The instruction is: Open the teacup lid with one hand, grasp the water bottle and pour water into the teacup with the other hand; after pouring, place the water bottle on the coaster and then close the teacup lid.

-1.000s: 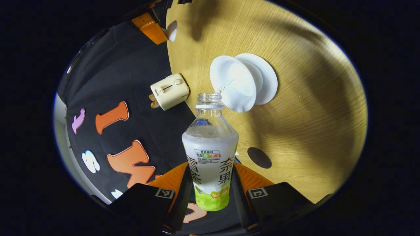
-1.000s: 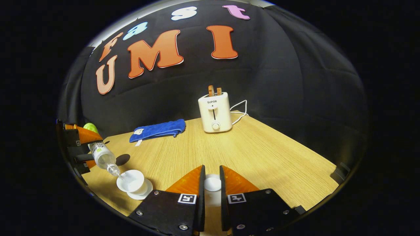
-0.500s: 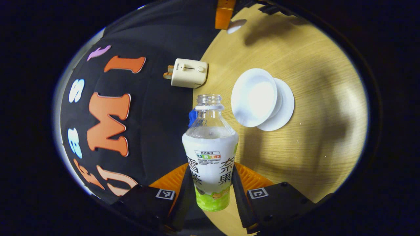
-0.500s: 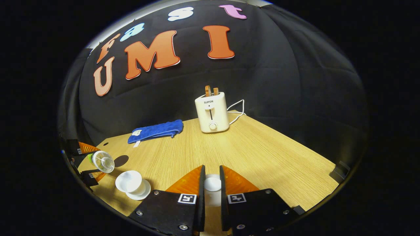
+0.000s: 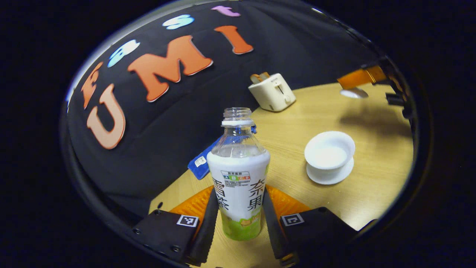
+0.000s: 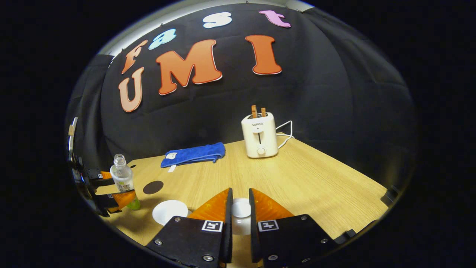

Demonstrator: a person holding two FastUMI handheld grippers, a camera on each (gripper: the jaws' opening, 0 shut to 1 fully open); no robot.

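The water bottle (image 5: 238, 175) is gripped upright by the left claw (image 5: 238, 219); the teacup lid (image 6: 241, 207) is pinched by the right claw (image 6: 238, 212).

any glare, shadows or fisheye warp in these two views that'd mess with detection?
Left gripper view: teacup interior blown out white, broad soft shadow on the table under the right tongs, table edge bowed, water bottle sharp. Right gripper view: lit evenly, table rim curved, left tongs squeezed and dim at the frame edge, lid overexposed.
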